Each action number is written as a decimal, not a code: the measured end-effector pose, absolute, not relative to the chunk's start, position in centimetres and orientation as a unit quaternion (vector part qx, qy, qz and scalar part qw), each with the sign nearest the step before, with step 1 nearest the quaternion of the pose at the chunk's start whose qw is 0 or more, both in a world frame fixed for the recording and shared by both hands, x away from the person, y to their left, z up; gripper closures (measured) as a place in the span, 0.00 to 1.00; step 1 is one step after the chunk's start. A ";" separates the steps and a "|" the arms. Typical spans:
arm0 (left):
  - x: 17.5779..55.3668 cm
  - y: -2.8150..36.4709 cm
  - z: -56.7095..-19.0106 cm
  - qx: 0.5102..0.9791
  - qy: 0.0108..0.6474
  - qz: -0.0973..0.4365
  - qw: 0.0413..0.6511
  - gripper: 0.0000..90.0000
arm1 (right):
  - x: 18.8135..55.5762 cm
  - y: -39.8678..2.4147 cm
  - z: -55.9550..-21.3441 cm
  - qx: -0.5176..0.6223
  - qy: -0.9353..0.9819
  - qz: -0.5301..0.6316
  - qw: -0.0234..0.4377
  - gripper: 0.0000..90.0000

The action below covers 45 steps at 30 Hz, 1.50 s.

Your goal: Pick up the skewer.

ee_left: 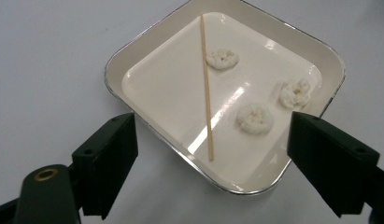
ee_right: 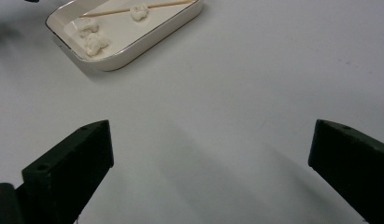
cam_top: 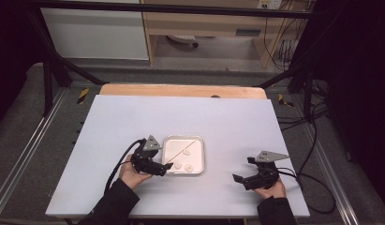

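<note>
While the right tongs [cam_top: 240, 179] rested wide and empty on the bench [cam_top: 134, 117], well apart from the work, the left tongs [cam_top: 167, 166] stood wide at the tray [ee_left: 116, 60] edge, nothing gripped, presumably lined up on the skewer [ee_left: 206, 84] lying diagonally among three dough pieces [ee_left: 254, 118].
</note>
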<state>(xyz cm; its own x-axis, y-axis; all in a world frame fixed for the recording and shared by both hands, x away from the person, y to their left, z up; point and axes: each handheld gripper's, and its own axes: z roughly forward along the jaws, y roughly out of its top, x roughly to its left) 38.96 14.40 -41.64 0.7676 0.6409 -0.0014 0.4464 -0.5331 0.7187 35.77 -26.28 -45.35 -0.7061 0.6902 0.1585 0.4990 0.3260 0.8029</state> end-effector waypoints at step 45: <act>40.7 11.2 -43.2 0.885 0.328 0.119 0.309 0.89 | 35.8 -26.2 -45.4 0.367 0.809 0.447 0.105 0.01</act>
<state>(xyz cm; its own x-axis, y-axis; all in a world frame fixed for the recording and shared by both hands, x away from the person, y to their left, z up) 40.72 11.22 -43.15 0.7570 0.6534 0.0081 0.5066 -0.5948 0.6241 35.80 -26.24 -45.39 -0.7082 0.6878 0.1590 0.5009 0.3308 0.7998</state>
